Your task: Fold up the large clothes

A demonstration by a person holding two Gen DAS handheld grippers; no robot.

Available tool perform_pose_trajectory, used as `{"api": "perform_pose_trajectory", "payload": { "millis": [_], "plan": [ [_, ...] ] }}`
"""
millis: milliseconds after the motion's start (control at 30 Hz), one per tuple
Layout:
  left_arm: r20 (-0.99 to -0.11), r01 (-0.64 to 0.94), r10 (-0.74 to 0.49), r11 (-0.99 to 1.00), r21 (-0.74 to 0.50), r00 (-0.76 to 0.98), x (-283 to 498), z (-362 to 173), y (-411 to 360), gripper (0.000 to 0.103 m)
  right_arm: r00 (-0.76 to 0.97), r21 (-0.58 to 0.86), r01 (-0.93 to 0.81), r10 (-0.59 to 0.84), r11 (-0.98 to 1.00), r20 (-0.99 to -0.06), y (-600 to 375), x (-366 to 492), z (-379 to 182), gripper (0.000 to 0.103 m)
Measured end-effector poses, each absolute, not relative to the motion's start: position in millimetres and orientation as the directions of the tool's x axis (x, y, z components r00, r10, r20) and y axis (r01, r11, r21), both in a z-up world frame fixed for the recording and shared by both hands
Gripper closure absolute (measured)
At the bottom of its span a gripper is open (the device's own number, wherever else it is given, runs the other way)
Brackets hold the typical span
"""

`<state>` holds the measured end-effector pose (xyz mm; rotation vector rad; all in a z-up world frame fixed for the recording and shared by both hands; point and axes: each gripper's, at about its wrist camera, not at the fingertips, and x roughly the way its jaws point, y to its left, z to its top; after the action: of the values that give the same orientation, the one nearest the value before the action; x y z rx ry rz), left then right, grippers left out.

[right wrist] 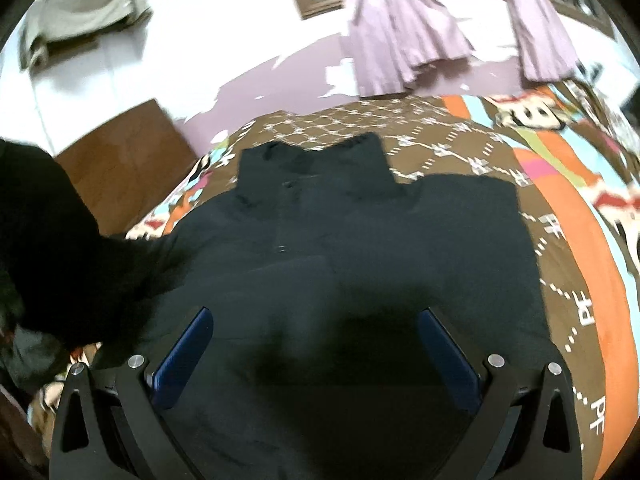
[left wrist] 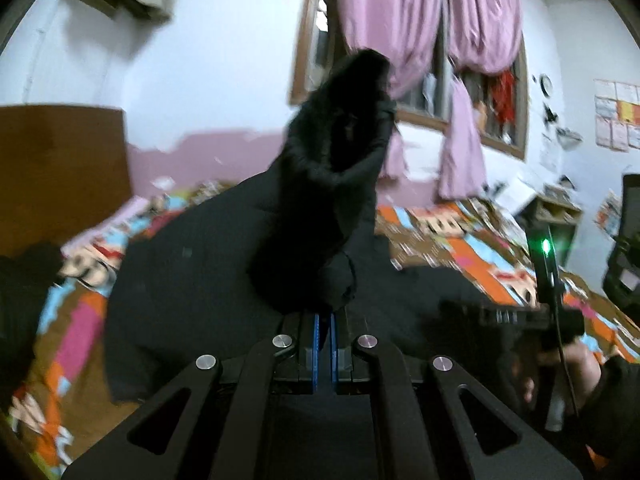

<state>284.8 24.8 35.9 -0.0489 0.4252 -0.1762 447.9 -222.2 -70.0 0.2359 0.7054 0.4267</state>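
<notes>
A large black coat [right wrist: 360,240] of soft, matte fabric lies spread across a bed covered with a brown, orange and light-blue cartoon-print bedspread [right wrist: 568,208], its collar end toward the wall. One part of the coat, edged with dark fluffy fur trim [left wrist: 320,148], is lifted off the bed and stands up in front of the left wrist camera, in line with the window. The left gripper [left wrist: 325,320] has its blue-padded fingers [left wrist: 316,344] drawn together, clamped on a bunched fold of this black fabric. The right gripper [right wrist: 316,344] hangs just above the flat body of the coat with its blue pads [right wrist: 184,356] set wide apart and nothing pinched between them. In the left view the right gripper's black body with a green light [left wrist: 545,246] shows at the right edge, held by a person's hand [left wrist: 572,364]. Pale pink curtains [left wrist: 420,20] hang over a brown-framed window [left wrist: 304,40] behind the bed, and a brown wooden headboard [left wrist: 60,168] stands at the left.
</notes>
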Motion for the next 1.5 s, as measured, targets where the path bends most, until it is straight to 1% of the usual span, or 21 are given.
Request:
{"api": "perform_pose_trajectory", "payload": {
  "millis": [133, 267, 367, 433, 500, 633, 700, 867, 933, 967, 1033, 1067, 1167, 1267, 1300, 1333, 1367, 1400, 1433, 1467, 1500],
  "plan": [
    [-0.532, 0.215, -0.229, 0.973, -0.089, 0.815, 305, 13, -7, 0.101, 0.696, 0.410, -0.243, 0.453, 0.879, -0.558, -247, 446, -73, 0.000],
    [-0.618, 0.259, -0.260, 0.961, -0.094, 0.741, 313, -8, -23, 0.101, 0.685, 0.501, -0.236, 0.508, 0.833, -0.523, -263, 439, -76, 0.000],
    [-0.677, 0.296, -0.294, 0.948, -0.117, 0.675, 321, -27, -33, 0.101, 0.688, 0.518, -0.204, 0.498, 0.831, -0.528, -269, 433, -77, 0.000],
    [-0.710, 0.303, -0.295, 0.945, -0.120, 0.639, 328, -41, -41, 0.101, 0.671, 0.540, -0.195, 0.513, 0.819, -0.536, -272, 432, -80, 0.000],
    [-0.726, 0.301, -0.286, 0.947, -0.113, 0.625, 331, -50, -44, 0.101, 0.638, 0.588, -0.202, 0.561, 0.783, -0.528, -273, 433, -85, 0.000],
    [-0.745, 0.285, -0.292, 0.948, -0.143, 0.599, 335, -63, -40, 0.101, 0.570, 0.704, -0.186, 0.659, 0.686, -0.491, -279, 434, -101, 0.000],
    [-0.750, 0.279, -0.296, 0.948, -0.155, 0.591, 337, -67, -34, 0.101, 0.575, 0.733, -0.173, 0.672, 0.658, -0.467, -283, 434, -104, 0.000],
    [-0.755, 0.278, -0.297, 0.948, -0.158, 0.585, 341, -77, -39, 0.101, 0.579, 0.817, -0.170, 0.727, 0.551, -0.369, -295, 425, -109, 0.000],
    [-0.755, 0.277, -0.299, 0.947, -0.161, 0.583, 342, -77, -40, 0.101, 0.570, 0.830, -0.171, 0.740, 0.532, -0.357, -296, 423, -111, 0.000],
    [-0.755, 0.279, -0.301, 0.947, -0.162, 0.582, 341, -80, -39, 0.101, 0.557, 0.830, -0.167, 0.746, 0.532, -0.366, -294, 423, -113, 0.000],
    [-0.756, 0.285, -0.301, 0.945, -0.157, 0.581, 341, -81, -40, 0.101, 0.538, 0.836, -0.171, 0.760, 0.521, -0.364, -288, 422, -114, 0.012],
    [-0.755, 0.289, -0.302, 0.945, -0.156, 0.582, 340, -82, -40, 0.101, 0.535, 0.840, -0.173, 0.765, 0.514, -0.358, -286, 422, -113, 0.015],
    [-0.751, 0.301, -0.308, 0.941, -0.153, 0.584, 337, -84, -42, 0.101, 0.517, 0.845, -0.191, 0.783, 0.500, -0.346, -279, 422, -109, 0.016],
    [-0.750, 0.316, -0.316, 0.937, -0.149, 0.581, 336, -85, -43, 0.101, 0.513, 0.829, -0.196, 0.775, 0.524, -0.369, -274, 422, -107, 0.018],
    [-0.750, 0.323, -0.318, 0.935, -0.147, 0.580, 336, -84, -44, 0.101, 0.509, 0.821, -0.191, 0.769, 0.538, -0.386, -272, 423, -107, 0.027],
    [-0.750, 0.326, -0.320, 0.934, -0.147, 0.579, 336, -84, -44, 0.101, 0.501, 0.816, -0.186, 0.767, 0.548, -0.401, -270, 425, -109, 0.042],
    [-0.749, 0.326, -0.321, 0.934, -0.148, 0.580, 335, -83, -44, 0.101, 0.495, 0.819, -0.182, 0.770, 0.544, -0.402, -270, 425, -111, 0.048],
    [-0.749, 0.327, -0.325, 0.933, -0.152, 0.578, 334, -82, -43, 0.100, 0.488, 0.825, -0.169, 0.773, 0.540, -0.406, -270, 426, -114, 0.063],
    [-0.749, 0.330, -0.329, 0.931, -0.156, 0.575, 333, -80, -42, 0.098, 0.484, 0.825, -0.157, 0.770, 0.544, -0.416, -269, 427, -116, 0.073],
    [-0.748, 0.333, -0.333, 0.929, -0.159, 0.574, 331, -79, -41, 0.098, 0.486, 0.817, -0.150, 0.761, 0.556, -0.429, -269, 427, -117, 0.077],
    [-0.747, 0.338, -0.339, 0.927, -0.162, 0.572, 329, -78, -40, 0.097, 0.489, 0.811, -0.149, 0.755, 0.566, -0.437, -270, 426, -117, 0.088]
  ]
}}
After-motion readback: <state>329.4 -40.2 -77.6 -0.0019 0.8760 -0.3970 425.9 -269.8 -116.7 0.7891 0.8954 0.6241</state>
